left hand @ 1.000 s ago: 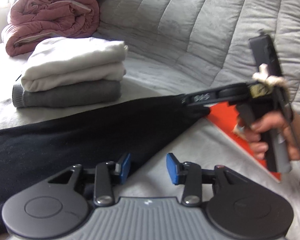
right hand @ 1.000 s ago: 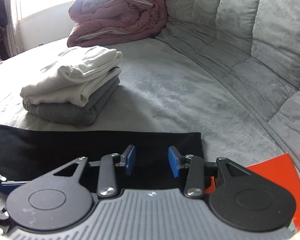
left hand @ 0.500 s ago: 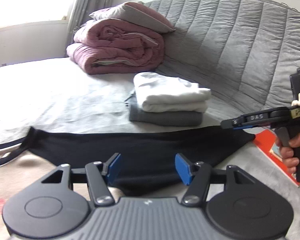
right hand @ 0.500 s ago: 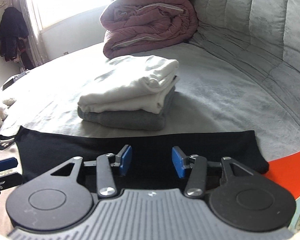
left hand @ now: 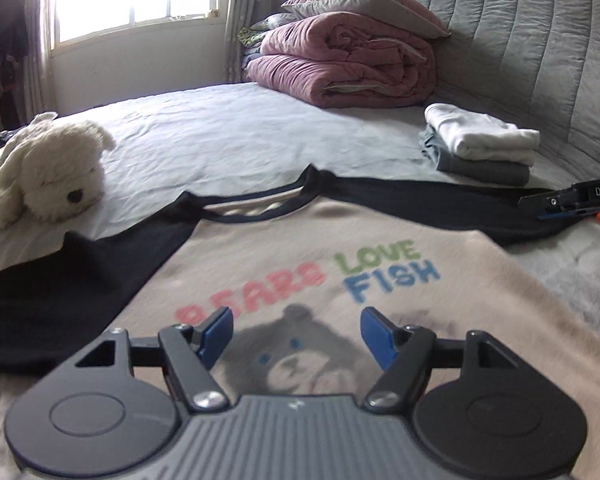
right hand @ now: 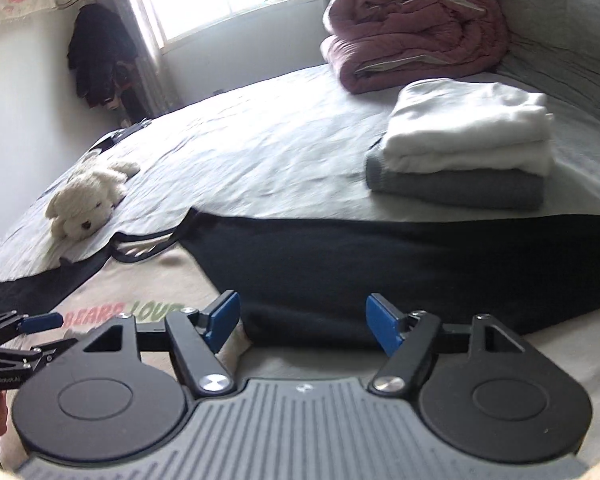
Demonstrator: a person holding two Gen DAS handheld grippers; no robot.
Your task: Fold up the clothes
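**Both grippers spread above a bear sweatshirt on the bed**

In the left wrist view we see our left gripper (left hand: 296, 334) at the bottom centre, its blue pads wide apart and pinching nothing. Behind it, filling the middle of the frame, lies the sweatshirt (left hand: 340, 248), front up: beige body, black sleeves, a bear print and the words "BEARS LOVE FISH". A white plush dog (left hand: 48, 168) rests at the left edge. At upper right, a folded white garment (left hand: 480, 136) sits on a folded grey garment (left hand: 480, 168), with a rolled pink duvet (left hand: 340, 64) beyond. The right gripper's tip pokes in at the right edge; whether it touches the sleeve there we cannot tell.

In the right wrist view our right gripper (right hand: 302, 322) is likewise spread and empty, low centre, over one black sleeve (right hand: 380, 264) laid across the middle. The left gripper shows at the lower left edge.
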